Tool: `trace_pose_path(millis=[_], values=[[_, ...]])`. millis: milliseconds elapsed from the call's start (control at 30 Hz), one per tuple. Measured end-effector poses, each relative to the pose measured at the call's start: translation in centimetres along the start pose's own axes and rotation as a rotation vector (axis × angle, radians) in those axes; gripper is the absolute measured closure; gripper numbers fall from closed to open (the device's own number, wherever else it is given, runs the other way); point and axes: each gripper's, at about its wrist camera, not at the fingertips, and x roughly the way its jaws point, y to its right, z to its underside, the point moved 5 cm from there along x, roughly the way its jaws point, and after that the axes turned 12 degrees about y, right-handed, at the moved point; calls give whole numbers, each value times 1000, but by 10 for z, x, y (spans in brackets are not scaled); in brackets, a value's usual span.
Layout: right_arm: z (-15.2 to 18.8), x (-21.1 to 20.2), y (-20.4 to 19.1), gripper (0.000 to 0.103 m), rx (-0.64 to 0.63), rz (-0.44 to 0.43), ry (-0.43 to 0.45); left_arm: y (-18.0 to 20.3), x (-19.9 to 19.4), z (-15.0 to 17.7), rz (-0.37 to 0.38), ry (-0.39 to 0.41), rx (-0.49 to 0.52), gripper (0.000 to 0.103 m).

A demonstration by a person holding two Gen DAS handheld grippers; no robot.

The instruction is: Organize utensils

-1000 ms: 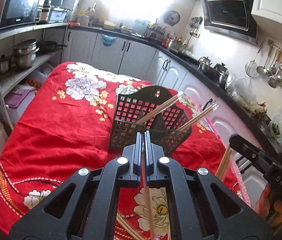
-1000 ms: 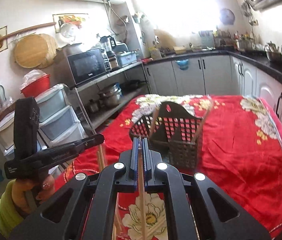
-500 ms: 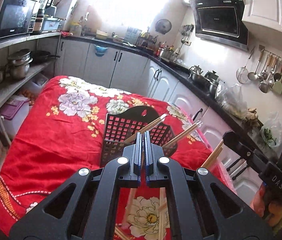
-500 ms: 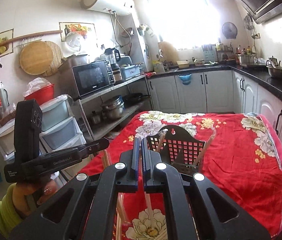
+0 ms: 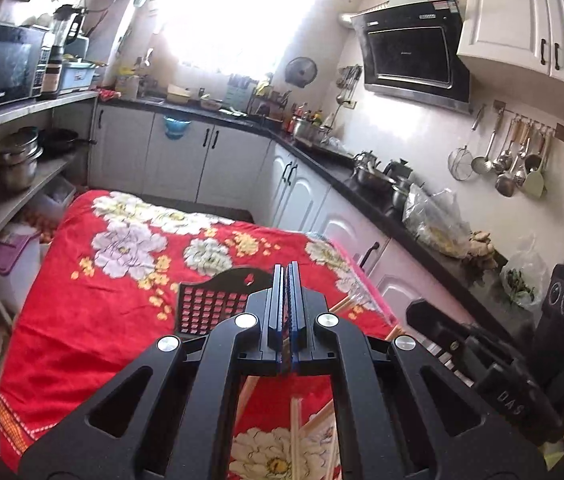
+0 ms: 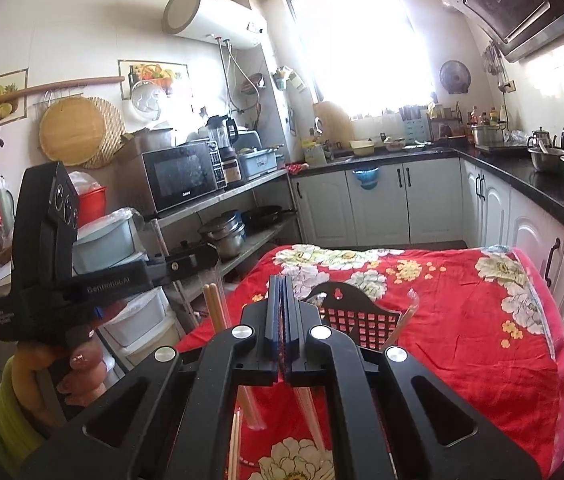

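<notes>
Left gripper point(image 5: 286, 280): jaws pressed together, nothing visible between them. It is raised above the near end of the desk point(image 5: 82, 320), which wears a red floral cloth point(image 5: 130, 244).

Right gripper point(image 6: 280, 292): jaws likewise pressed together and empty, held above the same near end.

Black lattice basket point(image 5: 210, 312) stands upright on the cloth, just beyond both grippers, partly hidden behind the left fingers. From the right wrist view the basket point(image 6: 357, 320) shows its arched back with a hanging hole. A chopstick point(image 6: 401, 320) leans out of its right side.

Loose chopsticks point(image 5: 295, 436) lie on the cloth below the left gripper, over a white flower print; several cross each other. More chopsticks point(image 6: 238, 440) show under the right gripper. A pair of wooden ends point(image 6: 212, 308) stands up at the left of the right gripper; what supports them is hidden.

Left gripper's body point(image 6: 82, 296) appears in the right wrist view, gripped by a hand point(image 6: 82, 368). Right gripper's body point(image 5: 481, 368) shows at the right edge of the left view.
</notes>
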Motion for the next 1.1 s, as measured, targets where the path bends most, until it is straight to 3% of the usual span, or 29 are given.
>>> trace_pose_path(millis=[600,1100], values=[[-45,7,18,101,-19,27,88,40,28,-55,76,67,6,103],[-72,31,33,101,-2,37,127,46,69,-73,-21,134,100,103]])
